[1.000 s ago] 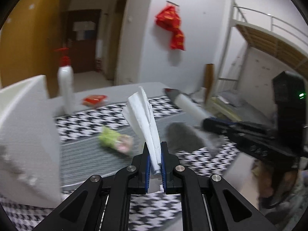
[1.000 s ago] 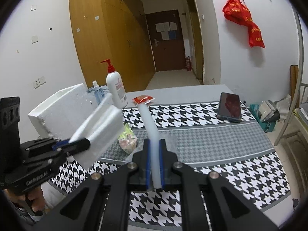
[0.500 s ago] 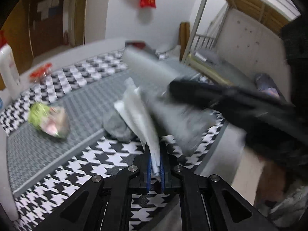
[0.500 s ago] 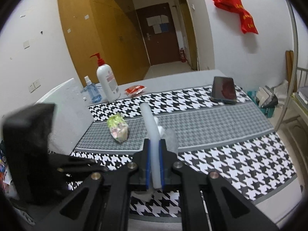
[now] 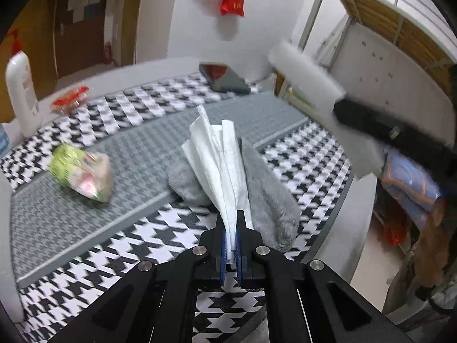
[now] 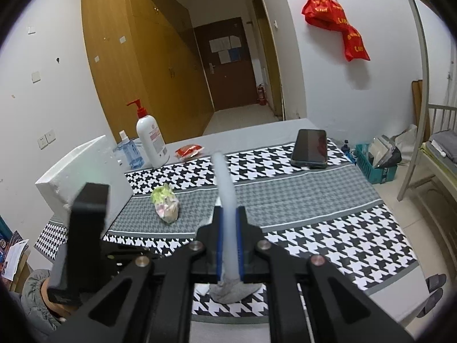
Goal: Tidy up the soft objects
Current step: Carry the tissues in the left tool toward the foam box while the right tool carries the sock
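Pinching tissue (image 5: 220, 168), left gripper (image 5: 232, 245) over perhaps sock (image 5: 268, 194).

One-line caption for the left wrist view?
Left gripper shut on a folded white tissue above a grey sock on the houndstooth cloth.

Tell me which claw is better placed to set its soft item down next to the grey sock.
Left, probably. The left claw grips the white tissue right over the grey sock on the table. The right claw holds its white foam sheet higher, angled away over the cloth.
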Available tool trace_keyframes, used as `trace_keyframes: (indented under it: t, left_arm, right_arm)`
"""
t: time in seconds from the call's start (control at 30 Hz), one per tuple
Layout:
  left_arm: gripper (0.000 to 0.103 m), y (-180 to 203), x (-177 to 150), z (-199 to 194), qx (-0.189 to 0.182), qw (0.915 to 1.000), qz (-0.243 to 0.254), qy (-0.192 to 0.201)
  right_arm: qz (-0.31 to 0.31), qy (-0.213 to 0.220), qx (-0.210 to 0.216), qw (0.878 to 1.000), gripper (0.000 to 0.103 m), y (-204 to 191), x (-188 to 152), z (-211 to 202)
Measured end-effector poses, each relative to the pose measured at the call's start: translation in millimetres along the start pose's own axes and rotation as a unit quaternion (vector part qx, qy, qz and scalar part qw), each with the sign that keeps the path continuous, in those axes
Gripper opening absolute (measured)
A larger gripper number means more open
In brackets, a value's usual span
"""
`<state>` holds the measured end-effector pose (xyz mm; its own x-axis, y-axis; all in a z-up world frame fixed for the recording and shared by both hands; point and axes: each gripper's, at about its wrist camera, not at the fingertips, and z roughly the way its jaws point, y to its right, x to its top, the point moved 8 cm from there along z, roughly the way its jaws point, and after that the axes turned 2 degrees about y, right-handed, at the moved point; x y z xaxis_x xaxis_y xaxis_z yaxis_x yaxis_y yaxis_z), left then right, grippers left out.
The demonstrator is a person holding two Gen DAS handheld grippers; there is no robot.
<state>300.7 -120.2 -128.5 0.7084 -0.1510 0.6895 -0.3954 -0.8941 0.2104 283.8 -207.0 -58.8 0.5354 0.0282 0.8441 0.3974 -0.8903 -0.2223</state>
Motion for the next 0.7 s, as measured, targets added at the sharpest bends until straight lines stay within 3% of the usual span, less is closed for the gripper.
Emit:
trace_keyframes:
  t: [0.7]
  left_arm:
    - [0.005, -9, 39, -108, 0.062, 0.9882, 0.014, 0.139]
  right_arm:
    - [-0.025, 0.004, 0.022, 0.999, 0.011, -27, 1, 1]
